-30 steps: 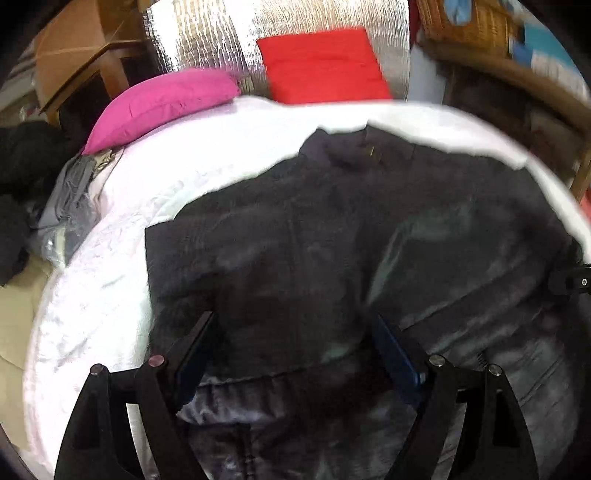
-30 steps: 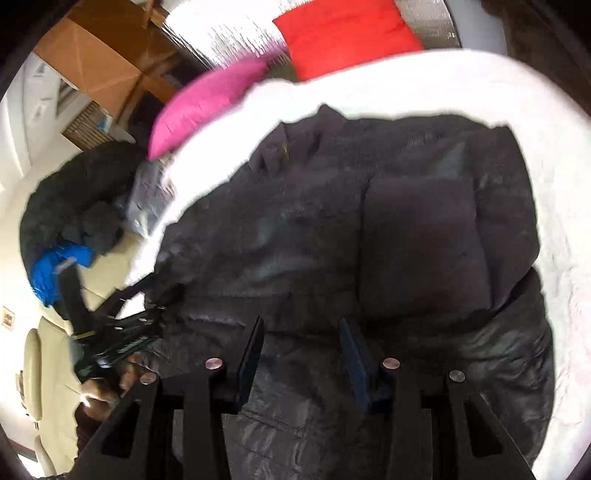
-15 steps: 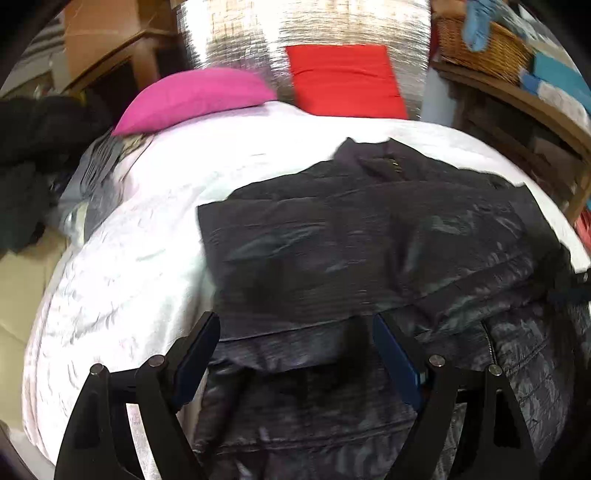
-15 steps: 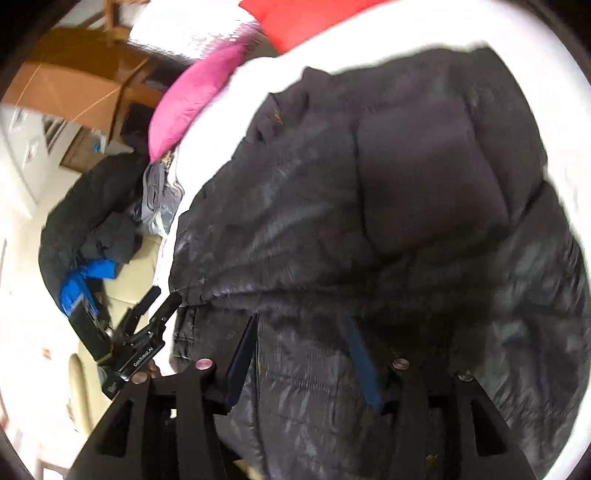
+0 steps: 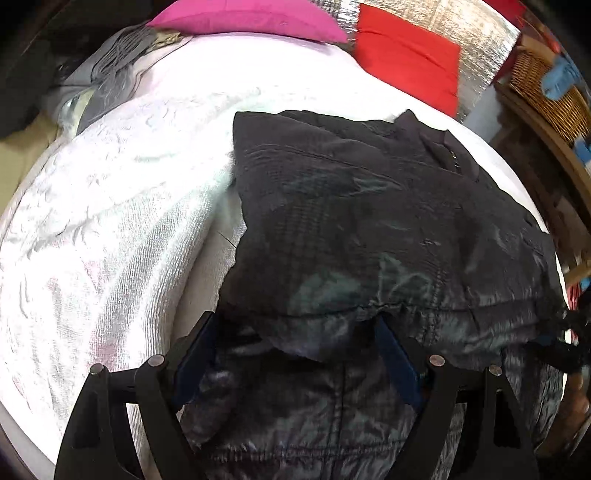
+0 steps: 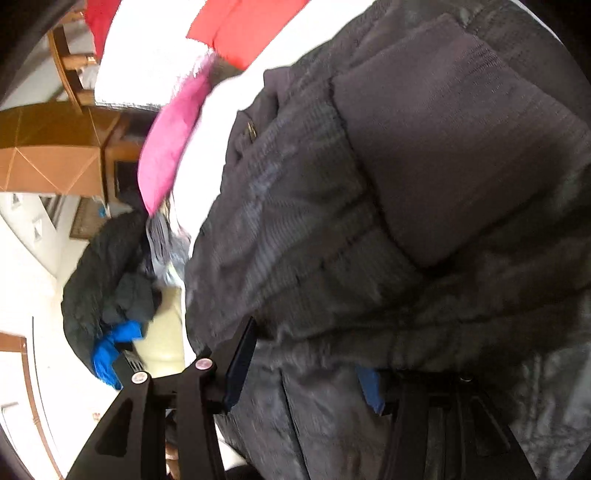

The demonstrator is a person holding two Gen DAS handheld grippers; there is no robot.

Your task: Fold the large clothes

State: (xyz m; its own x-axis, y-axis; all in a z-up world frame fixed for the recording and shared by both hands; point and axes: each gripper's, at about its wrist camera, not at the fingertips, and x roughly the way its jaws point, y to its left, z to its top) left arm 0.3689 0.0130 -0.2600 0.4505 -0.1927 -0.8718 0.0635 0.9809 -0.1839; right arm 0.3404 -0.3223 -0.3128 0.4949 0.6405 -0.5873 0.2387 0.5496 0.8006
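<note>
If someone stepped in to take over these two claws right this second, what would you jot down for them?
Left claw: open wide over the black jacket's near edge; whether it pinches fabric is unclear.
Right claw: jaws closing, jacket fabric between them.
Jacket lies on the white bedcover, collar toward the pink pillow and red pillow.
Done: a sleeve looks folded across the body.
Left: fold the lower part up.

Black jacket blurred and cut off at the right and lower edges — its folded hem hides the right gripper's far fingertip.
</note>
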